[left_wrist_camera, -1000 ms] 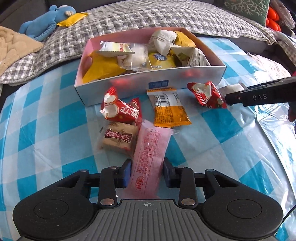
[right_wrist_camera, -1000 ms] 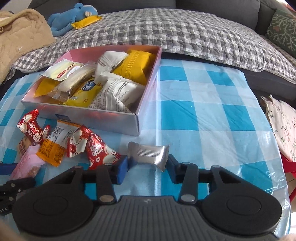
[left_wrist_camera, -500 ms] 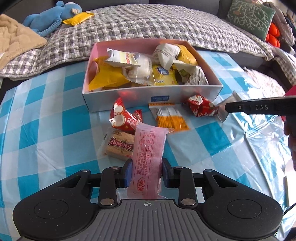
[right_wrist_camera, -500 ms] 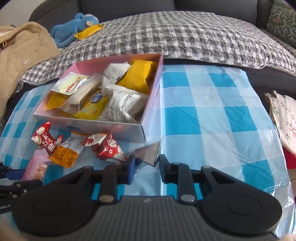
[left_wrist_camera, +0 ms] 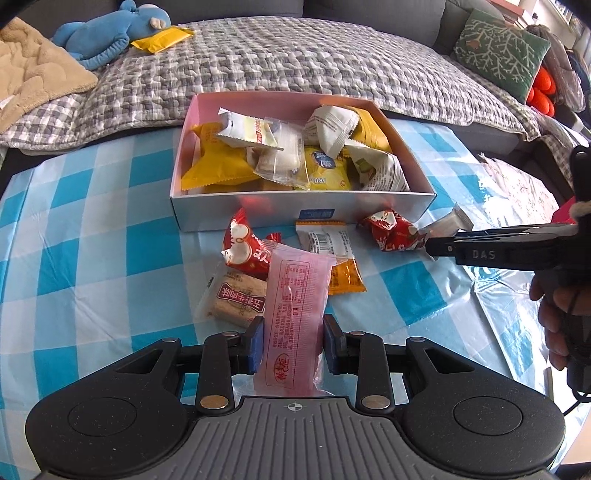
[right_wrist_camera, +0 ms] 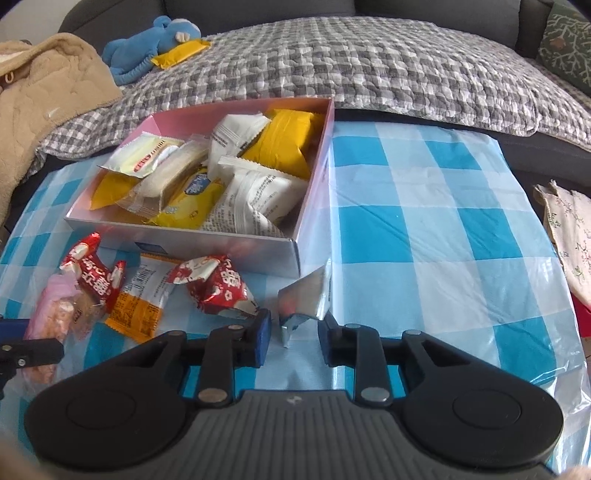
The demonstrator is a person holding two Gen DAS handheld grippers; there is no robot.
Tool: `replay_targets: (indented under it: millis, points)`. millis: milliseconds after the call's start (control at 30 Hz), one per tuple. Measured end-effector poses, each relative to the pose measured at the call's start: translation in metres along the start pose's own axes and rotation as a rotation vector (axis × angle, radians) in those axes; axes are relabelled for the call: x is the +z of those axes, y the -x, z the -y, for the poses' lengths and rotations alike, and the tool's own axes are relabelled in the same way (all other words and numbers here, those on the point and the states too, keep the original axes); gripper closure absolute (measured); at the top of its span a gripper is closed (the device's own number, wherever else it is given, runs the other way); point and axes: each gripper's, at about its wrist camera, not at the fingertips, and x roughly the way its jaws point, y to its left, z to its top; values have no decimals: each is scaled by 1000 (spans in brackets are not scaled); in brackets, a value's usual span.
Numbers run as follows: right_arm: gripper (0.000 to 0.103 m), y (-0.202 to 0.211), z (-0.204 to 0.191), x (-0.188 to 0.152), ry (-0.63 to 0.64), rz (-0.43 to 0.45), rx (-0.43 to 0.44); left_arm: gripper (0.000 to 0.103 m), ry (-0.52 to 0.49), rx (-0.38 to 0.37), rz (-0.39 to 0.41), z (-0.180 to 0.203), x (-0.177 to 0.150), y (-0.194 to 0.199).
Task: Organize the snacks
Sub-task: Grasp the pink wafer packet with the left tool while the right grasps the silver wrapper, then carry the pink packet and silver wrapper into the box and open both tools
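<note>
A long pink plastic snack packet (left_wrist_camera: 295, 317) is clamped between the blue pads of the left gripper (left_wrist_camera: 293, 341) and is held clear of the blue-and-white checked plastic tablecloth (left_wrist_camera: 92, 258), its far end pointing toward the box. The shallow rectangular cardboard box with a pink inside and pale grey walls (left_wrist_camera: 236, 210) is seen on the cloth beyond, filled with yellow, white and clear wrapped snacks. Just in front of its near wall several loose packets are scattered: a red-and-white crinkled wrapper (left_wrist_camera: 245, 251), a brown biscuit bar in clear film (left_wrist_camera: 236, 301), an orange-and-white sachet (left_wrist_camera: 330, 254) and a second red wrapper (left_wrist_camera: 391, 234). A crumpled silver foil packet (right_wrist_camera: 304, 299) is found between the fingers of the right gripper (right_wrist_camera: 293, 332), by the box's near corner; the jaws are opening, and a gap is visible between the packet and the left pad, while contact at the right pad cannot be told. In the left wrist view a hand (left_wrist_camera: 557, 314) is seen around the right gripper's handle. A grey checked quilt (left_wrist_camera: 295, 62), a blue plush toy (left_wrist_camera: 110, 33) and a green patterned cushion (left_wrist_camera: 498, 48) lie on the sofa behind.
</note>
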Motion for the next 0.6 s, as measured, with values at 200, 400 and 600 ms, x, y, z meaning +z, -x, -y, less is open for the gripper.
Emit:
replay_targets:
  millis: [200,400,600]
  points:
    - [95,14,5,6,-2,58,7,74,17,-17,25,-3,4,7]
    - [100,23,9,10,-26,78,20,74,40,-23,54,-8,8,14]
    - [100,34,13,14,-54,126,60,74,85,-31,83,-17,16,20]
